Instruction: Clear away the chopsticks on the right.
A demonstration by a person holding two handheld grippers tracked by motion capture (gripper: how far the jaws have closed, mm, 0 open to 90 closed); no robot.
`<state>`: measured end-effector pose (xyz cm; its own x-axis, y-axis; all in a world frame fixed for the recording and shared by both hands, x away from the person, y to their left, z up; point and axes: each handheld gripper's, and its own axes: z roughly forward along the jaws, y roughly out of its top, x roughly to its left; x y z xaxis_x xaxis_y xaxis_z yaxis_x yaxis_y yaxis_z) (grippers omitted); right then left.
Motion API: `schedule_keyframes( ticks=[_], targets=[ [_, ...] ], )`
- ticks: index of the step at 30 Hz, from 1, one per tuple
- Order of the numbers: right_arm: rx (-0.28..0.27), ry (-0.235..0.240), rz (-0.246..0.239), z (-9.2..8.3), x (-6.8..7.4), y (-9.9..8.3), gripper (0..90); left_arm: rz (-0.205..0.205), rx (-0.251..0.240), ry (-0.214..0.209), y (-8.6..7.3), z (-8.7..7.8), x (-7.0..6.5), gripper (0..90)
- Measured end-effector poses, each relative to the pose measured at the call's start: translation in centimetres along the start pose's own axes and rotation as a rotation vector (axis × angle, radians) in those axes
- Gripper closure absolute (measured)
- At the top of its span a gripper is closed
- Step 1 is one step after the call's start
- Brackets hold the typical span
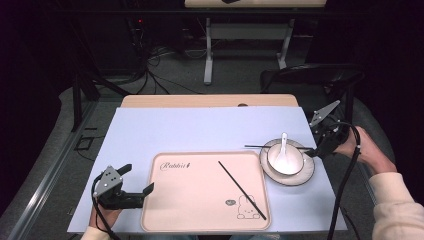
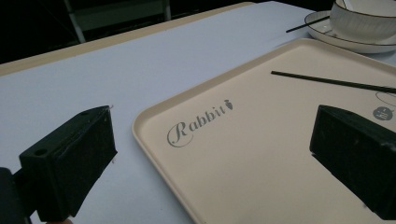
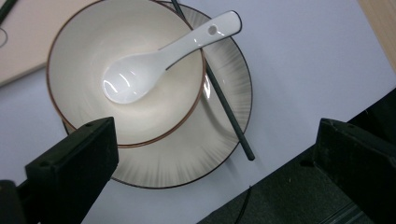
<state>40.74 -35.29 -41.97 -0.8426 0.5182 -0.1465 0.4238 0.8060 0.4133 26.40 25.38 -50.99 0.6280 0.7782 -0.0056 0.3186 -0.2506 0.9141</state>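
A beige tray (image 1: 190,200) printed "Rabbit" lies at the front middle of the table, with a black chopstick (image 1: 241,190) slanting across it. To its right a white bowl (image 1: 292,161) stands on a plate (image 1: 300,177), a white spoon (image 1: 283,144) resting inside. A second chopstick (image 1: 257,146) lies over the plate's far rim. My left gripper (image 1: 136,179) is open at the tray's left edge, nothing between its fingers; ahead of it are the tray (image 2: 261,154) and the chopstick (image 2: 327,81). My right gripper (image 1: 320,145) hangs open over the plate's right rim (image 3: 196,158), beside the bowl (image 3: 84,51), spoon (image 3: 154,65) and chopstick (image 3: 229,112).
A pale blue mat (image 1: 200,127) covers the wooden table (image 1: 210,101). The table's right edge runs just right of the plate. A black chair (image 1: 310,75) stands behind the far right corner, and another table (image 1: 245,30) farther back.
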Motion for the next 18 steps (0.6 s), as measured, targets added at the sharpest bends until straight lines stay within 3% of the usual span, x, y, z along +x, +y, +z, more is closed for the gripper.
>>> schedule_keyframes(
  ticks=[5, 7, 10, 12, 13, 15, 18],
  targets=[
    [0.052, -0.018, -0.04, 1.0, -1.0, 0.0, 0.9, -0.004, -0.011, 0.0, 0.0, -0.1, 0.1, 0.0],
    [0.062, -0.022, -0.091, 1.8, -1.4, 0.2, 8.5, -0.004, -0.011, -0.001, 0.0, -0.1, 0.1, 0.0],
    [0.078, -0.019, -0.103, 2.5, -1.5, 0.3, 15.5, -0.005, -0.014, -0.004, 0.0, -0.1, 0.1, 0.0],
    [0.102, -0.009, -0.127, 3.2, -1.5, 0.5, 20.2, -0.005, -0.012, -0.003, -0.1, -0.1, 0.1, 0.0],
    [0.138, -0.029, -0.166, 3.6, -1.5, 0.7, 27.0, -0.006, -0.011, -0.003, -0.1, -0.1, 0.2, 0.0],
    [0.118, -0.025, -0.165, 3.9, -1.5, 0.7, 29.4, -0.006, -0.01, -0.002, -0.1, -0.1, 0.2, 0.0],
    [0.141, -0.03, -0.184, 4.9, -1.8, 0.9, 41.5, -0.006, -0.01, -0.002, -0.1, -0.1, 0.2, 0.0]
  ],
)
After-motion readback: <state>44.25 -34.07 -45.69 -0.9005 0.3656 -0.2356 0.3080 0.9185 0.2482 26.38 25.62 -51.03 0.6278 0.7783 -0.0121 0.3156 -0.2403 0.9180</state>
